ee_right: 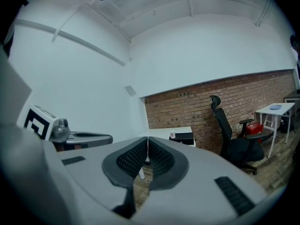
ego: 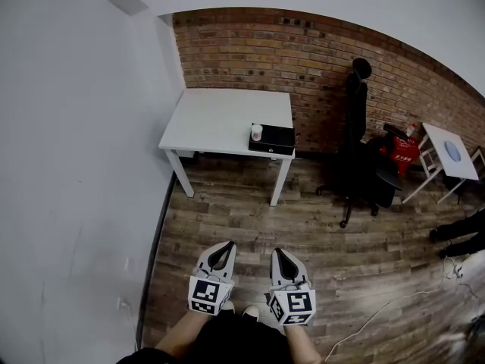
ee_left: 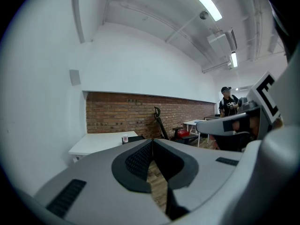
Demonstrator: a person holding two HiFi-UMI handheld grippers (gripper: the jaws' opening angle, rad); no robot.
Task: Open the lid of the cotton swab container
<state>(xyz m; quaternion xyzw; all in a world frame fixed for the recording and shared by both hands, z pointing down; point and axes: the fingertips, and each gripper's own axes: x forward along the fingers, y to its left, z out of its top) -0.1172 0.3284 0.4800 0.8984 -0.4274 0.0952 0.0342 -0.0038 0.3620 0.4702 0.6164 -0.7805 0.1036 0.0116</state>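
A smooth white wall (ego: pixel 76 165) fills the left of the head view and meets a rough red-brick wall (ego: pixel 250 48) at the corner. Against the brick stands one rectangular white counter (ego: pixel 220 120) on slim white legs, on a floor of worn wood planks (ego: pixel 227 218).

Low in the foreground, the left claw (ego: pixel 228 245) is closed, its grey, tapered jaws pressed together with nothing between them; the left gripper view shows the ribbed black pads (ee_left: pixel 140 159) meeting at the tip. One cube with square black-and-white markers (ego: pixel 204 294) rides behind it.

The single cotton swab container (ego: pixel 257 132), a small round whitish tub, sits well away from both claws, toward the counter's right front edge. It is at the left end of one flat black box (ego: pixel 274 137); whether it stands on the box or just beside it cannot be told.

The right claw (ego: pixel 276 252) is likewise closed and empty, level with the left one and just beside it, carrying the second marker cube (ego: pixel 295 305).

Further right, one black office chair (ego: pixel 362 154) with a high back stands near the brick. Beyond it are a red object (ego: pixel 402 152) and one small white side table (ego: pixel 452 152).
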